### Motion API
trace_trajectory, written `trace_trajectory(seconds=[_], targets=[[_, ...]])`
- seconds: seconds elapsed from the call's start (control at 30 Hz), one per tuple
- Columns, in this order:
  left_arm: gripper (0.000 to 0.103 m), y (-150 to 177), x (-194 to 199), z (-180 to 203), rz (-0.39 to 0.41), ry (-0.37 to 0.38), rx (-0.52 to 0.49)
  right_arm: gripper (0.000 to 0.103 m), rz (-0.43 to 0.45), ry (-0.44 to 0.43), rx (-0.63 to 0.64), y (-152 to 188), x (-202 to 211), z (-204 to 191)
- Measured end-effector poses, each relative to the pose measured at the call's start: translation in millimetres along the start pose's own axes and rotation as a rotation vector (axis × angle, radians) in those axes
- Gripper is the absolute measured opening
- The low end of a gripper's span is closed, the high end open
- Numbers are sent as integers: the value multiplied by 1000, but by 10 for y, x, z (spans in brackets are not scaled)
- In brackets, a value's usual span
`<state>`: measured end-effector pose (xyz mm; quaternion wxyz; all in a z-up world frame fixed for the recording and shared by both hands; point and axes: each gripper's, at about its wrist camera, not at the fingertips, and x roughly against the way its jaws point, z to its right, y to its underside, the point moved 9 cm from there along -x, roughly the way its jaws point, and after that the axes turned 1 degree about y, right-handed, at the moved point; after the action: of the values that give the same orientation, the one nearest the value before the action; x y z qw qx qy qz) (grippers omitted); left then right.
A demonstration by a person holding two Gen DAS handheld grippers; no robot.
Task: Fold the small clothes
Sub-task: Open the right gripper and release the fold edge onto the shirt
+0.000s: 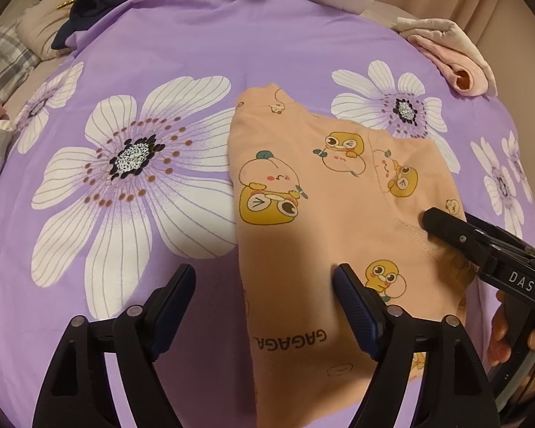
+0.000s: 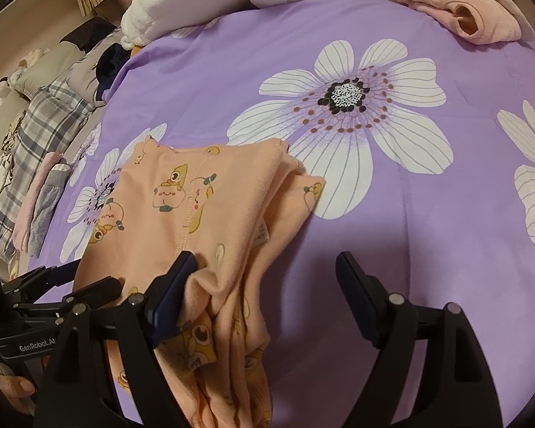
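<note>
Peach cartoon-print garment [image 1: 303, 221] lying folded mid-frame on purple flowered bed sheet [image 1: 182, 53], left tool [image 1: 265, 285] and right tool [image 2: 267, 274] both hovering open, gripping nothing

You see a purple flowered bedsheet [image 2: 428, 214], a white plush blanket [image 2: 182, 0] at its far edge, and plaid bedding [image 2: 42, 121] off to the left side.

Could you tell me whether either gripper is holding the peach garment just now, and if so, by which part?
Nothing is held. Both the left gripper and the right gripper stand open over the peach garment, which lies loose on the purple sheet.
</note>
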<state>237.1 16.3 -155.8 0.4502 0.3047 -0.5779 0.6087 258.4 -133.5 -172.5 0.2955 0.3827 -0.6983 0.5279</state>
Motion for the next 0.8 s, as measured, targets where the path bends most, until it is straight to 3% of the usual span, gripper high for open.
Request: trace_trajectory(seconds=[0.8], targets=[[87, 31, 66, -41, 4, -43, 5, 102, 22, 67, 26, 23, 150, 39]])
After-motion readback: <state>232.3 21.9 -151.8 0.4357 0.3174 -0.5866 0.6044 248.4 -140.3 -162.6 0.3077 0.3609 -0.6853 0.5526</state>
